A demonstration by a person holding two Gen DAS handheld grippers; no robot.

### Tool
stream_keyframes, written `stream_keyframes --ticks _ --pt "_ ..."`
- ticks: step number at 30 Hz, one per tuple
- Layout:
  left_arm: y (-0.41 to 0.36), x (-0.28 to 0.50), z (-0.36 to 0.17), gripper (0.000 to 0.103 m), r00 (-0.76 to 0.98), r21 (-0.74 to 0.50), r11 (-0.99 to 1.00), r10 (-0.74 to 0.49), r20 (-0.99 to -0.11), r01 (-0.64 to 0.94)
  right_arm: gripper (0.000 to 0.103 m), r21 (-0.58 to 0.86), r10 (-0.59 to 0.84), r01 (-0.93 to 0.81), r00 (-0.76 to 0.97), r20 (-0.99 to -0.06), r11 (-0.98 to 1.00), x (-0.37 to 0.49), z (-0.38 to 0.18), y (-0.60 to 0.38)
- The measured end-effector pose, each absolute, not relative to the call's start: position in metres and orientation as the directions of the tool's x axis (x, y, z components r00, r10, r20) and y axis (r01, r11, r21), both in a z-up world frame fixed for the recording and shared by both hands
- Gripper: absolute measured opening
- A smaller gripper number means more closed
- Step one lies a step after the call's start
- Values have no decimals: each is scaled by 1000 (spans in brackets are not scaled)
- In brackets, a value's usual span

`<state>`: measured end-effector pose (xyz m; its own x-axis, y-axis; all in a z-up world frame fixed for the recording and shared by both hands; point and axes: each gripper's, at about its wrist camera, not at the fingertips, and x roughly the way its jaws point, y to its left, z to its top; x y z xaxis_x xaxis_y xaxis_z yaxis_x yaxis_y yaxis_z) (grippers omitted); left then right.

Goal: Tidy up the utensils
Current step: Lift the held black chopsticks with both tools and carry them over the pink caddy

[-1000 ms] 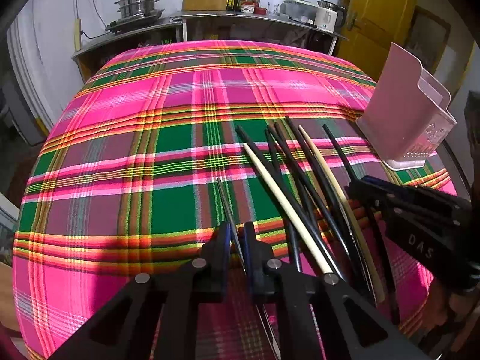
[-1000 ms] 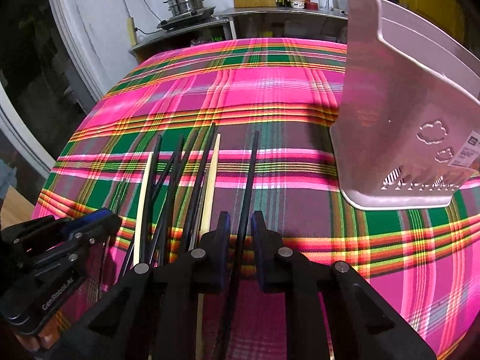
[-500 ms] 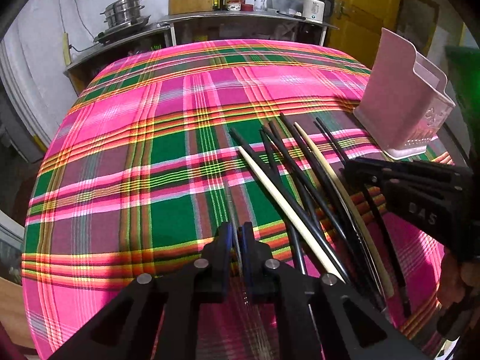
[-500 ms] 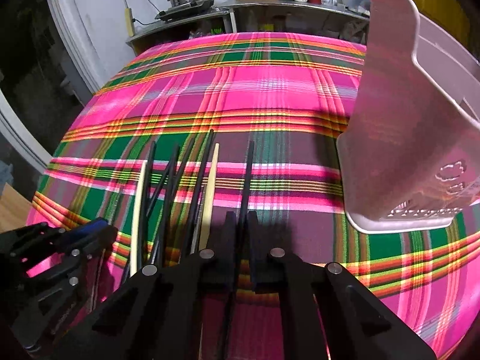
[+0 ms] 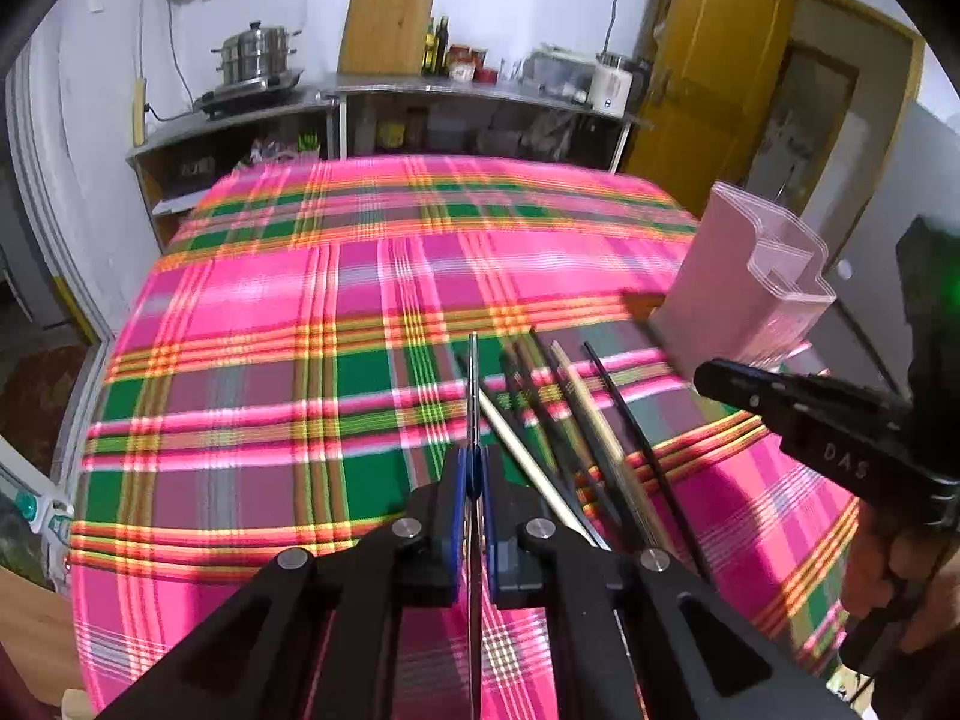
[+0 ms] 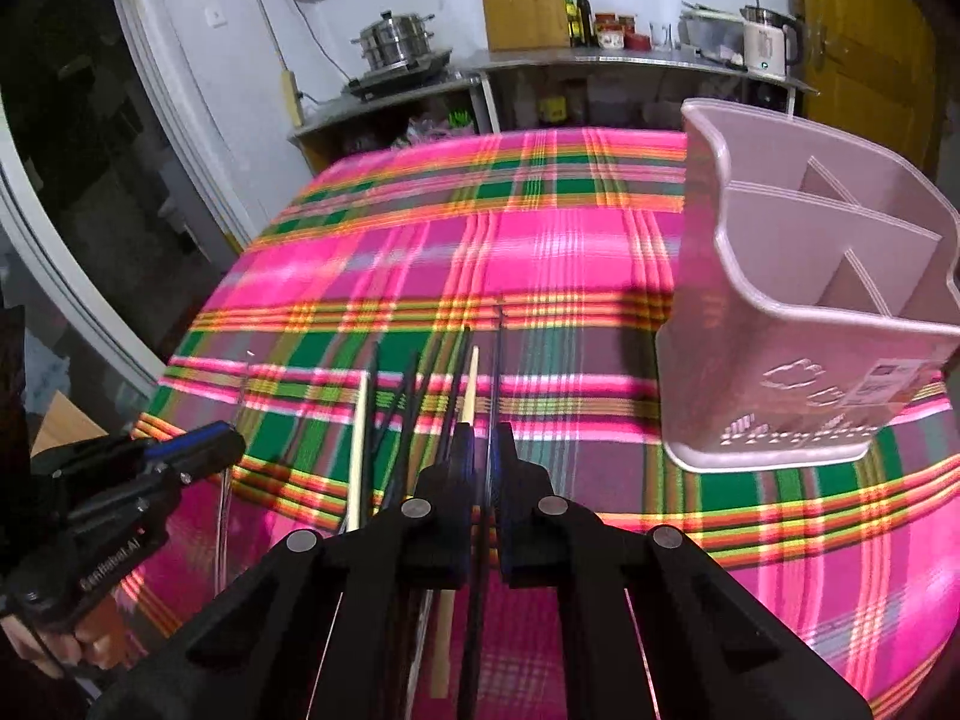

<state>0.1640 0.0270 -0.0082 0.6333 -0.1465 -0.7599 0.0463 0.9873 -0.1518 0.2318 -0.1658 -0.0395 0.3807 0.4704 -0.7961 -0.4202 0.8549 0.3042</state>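
Several black and pale chopsticks point(image 5: 576, 420) lie in a loose bundle on the plaid tablecloth point(image 5: 270, 312); they also show in the right wrist view point(image 6: 414, 402). My left gripper point(image 5: 474, 462) is shut on a thin metal chopstick point(image 5: 473, 384), lifted off the cloth. My right gripper point(image 6: 483, 438) is shut on a black chopstick point(image 6: 497, 360), also raised. A pink divided utensil holder point(image 6: 804, 312) stands upright at the right; it also shows in the left wrist view point(image 5: 744, 276). Each gripper shows in the other's view, the right one point(image 5: 810, 414) and the left one point(image 6: 150, 468).
The table's far edge meets a metal counter point(image 5: 420, 96) with a steamer pot point(image 5: 258, 54), bottles and a kettle point(image 6: 768, 48). A yellow door point(image 5: 708, 60) is at the back right. The table's left edge drops to the floor.
Both grippers closed on a chopstick each and lifted them off the cloth. Both views have risen and tilted up, so the holder's open top now shows.
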Motion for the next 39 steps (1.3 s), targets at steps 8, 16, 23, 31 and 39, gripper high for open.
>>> stream_keyframes --ticks 8,16,23,31,39 --pt "34 148 22 5 670 -169 984 -161 -724 53 6 306 480 -417 419 -771 856 222 -15 -177" --pt "48 136 34 5 692 -208 977 -176 -700 38 6 329 473 -405 334 -816 853 232 -55 -160" --pt "51 131 41 5 703 -215 975 -187 -686 50 9 312 435 -390 282 -855 866 247 -90 -143" --pt "50 136 39 5 697 -232 971 -209 -686 63 10 289 398 -374 259 -880 881 257 -108 -137" --pt "50 137 38 5 696 -240 968 -218 -684 67 6 299 409 -387 243 -879 872 265 -105 -134"
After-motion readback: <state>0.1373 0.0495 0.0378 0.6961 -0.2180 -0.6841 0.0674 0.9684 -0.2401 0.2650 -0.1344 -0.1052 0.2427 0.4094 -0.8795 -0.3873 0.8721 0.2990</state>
